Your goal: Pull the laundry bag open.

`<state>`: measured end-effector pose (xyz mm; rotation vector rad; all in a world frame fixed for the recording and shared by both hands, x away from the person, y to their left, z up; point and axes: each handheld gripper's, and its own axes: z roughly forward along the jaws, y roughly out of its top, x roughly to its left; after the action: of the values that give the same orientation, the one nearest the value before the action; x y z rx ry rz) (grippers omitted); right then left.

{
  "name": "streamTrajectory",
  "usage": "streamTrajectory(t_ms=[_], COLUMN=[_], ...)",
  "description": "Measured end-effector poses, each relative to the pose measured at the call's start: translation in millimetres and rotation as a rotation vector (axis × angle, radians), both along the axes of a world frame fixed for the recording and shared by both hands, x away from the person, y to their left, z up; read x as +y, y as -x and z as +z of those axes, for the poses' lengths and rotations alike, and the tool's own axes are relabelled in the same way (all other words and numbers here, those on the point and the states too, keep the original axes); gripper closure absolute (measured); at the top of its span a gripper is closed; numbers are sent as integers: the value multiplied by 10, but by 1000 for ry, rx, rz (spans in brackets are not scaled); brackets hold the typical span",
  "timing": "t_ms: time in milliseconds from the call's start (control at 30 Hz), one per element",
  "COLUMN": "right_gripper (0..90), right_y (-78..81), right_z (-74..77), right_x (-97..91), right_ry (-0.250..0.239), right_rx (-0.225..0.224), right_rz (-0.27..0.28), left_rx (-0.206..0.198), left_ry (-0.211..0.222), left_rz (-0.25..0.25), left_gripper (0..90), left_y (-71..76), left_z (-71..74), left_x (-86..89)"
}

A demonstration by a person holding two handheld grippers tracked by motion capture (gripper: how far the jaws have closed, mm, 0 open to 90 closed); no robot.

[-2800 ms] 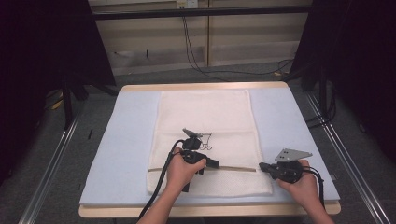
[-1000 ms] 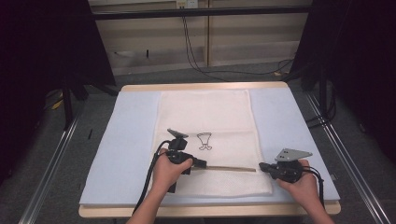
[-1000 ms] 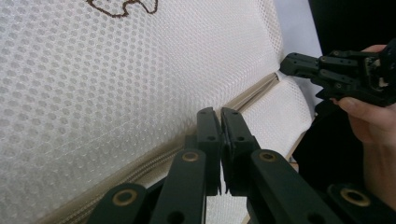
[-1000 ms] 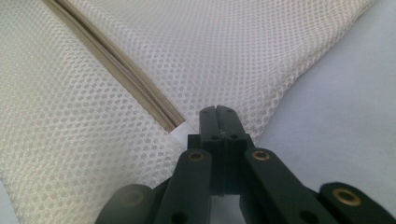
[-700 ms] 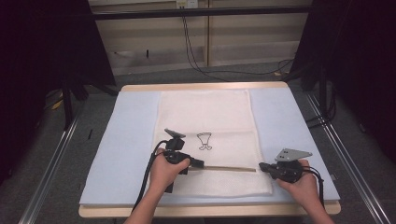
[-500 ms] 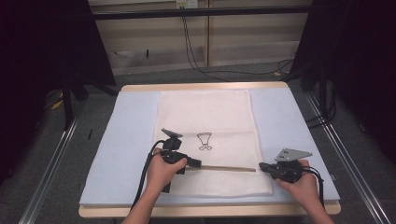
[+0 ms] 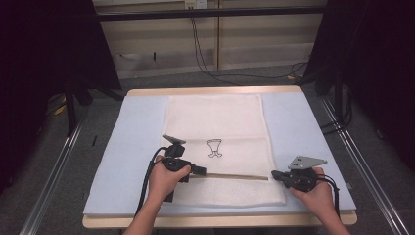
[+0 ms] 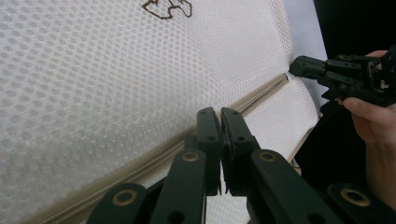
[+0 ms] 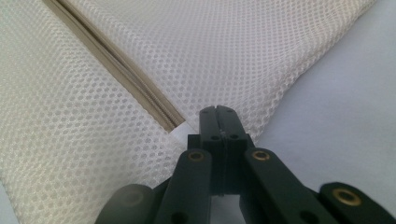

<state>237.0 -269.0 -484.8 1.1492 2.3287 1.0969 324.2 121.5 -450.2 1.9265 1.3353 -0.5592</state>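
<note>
two grippers are being worked along the zipper (image 7: 230, 176) of a mesh bag (image 7: 215, 122) lying on the table's near half: the right gripper (image 7: 279, 176), jaws pressed together, seemingly anchoring its end; the left gripper (image 7: 199, 171), likewise closed, seemingly pinching the slider.

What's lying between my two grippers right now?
In the high view, the beige zipper line of the white mesh bag runs between the left gripper and the right gripper. Nothing else lies on that stretch.
</note>
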Motion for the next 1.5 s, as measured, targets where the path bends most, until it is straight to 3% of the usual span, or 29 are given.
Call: streamTrajectory(t_ms=[600, 1000, 1233, 1500], right_gripper=[900, 900, 900, 900], right_y=[-3, -6, -5, -7], right_z=[-1, 0, -1, -2], right_x=[-2, -2, 3, 2], right_ry=[-4, -7, -8, -9], right_rx=[2, 6, 8, 8], right_rz=[2, -7, -9, -9], left_rx=[1, 5, 1, 24], left_ry=[-4, -3, -5, 13], left_rz=[22, 32, 60, 104], left_gripper=[873, 872, 872, 871], left_y=[23, -4, -11, -3], left_z=[24, 49, 56, 34], left_x=[146, 380, 549, 769])
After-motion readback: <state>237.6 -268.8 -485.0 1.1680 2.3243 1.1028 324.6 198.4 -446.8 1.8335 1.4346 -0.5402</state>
